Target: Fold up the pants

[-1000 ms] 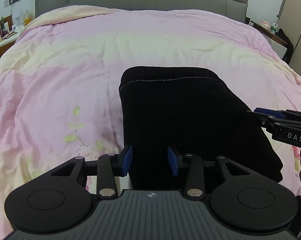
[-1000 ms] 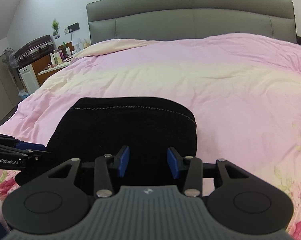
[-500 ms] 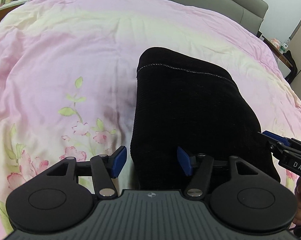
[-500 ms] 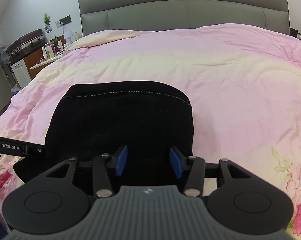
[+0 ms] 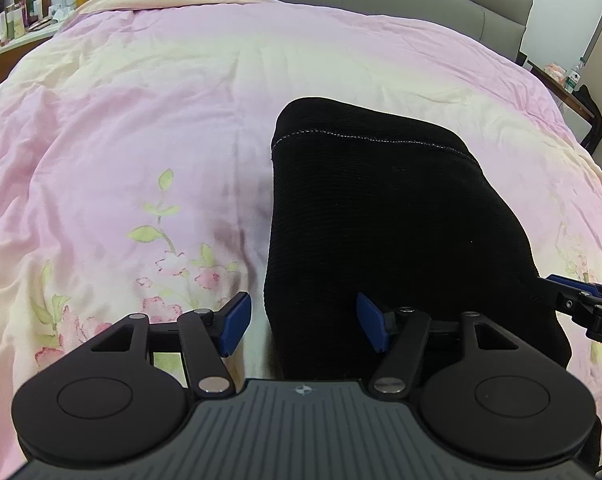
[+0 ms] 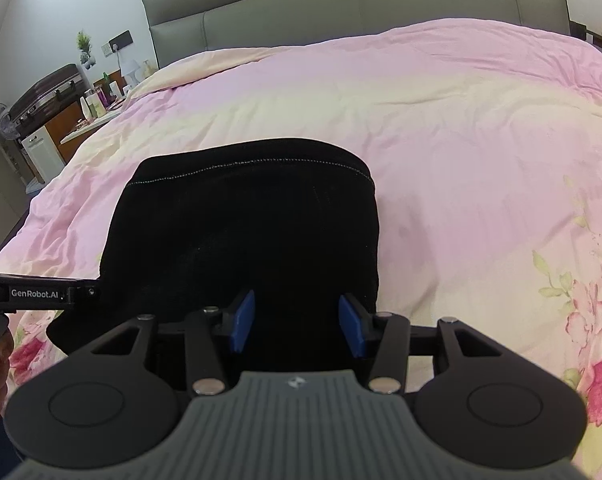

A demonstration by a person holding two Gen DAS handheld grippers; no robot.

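Observation:
The black pants (image 5: 393, 216) lie folded into a compact rectangle on the pink floral bedspread (image 5: 141, 120), with a stitched hem along the far edge. They also show in the right wrist view (image 6: 245, 232). My left gripper (image 5: 303, 328) is open and empty, over the near left corner of the pants. My right gripper (image 6: 297, 328) is open and empty, over the near right part of the pants. Each gripper shows at the edge of the other's view.
A grey padded headboard (image 6: 341, 12) stands at the far end of the bed. A bedside counter with bottles (image 6: 97, 100) and a suitcase (image 6: 45, 96) are on the left. A dark side table (image 5: 569, 92) stands on the right.
Both grippers have drawn back and risen slightly from the folded pants. The left gripper's jaws have opened wider. The pants have not moved.

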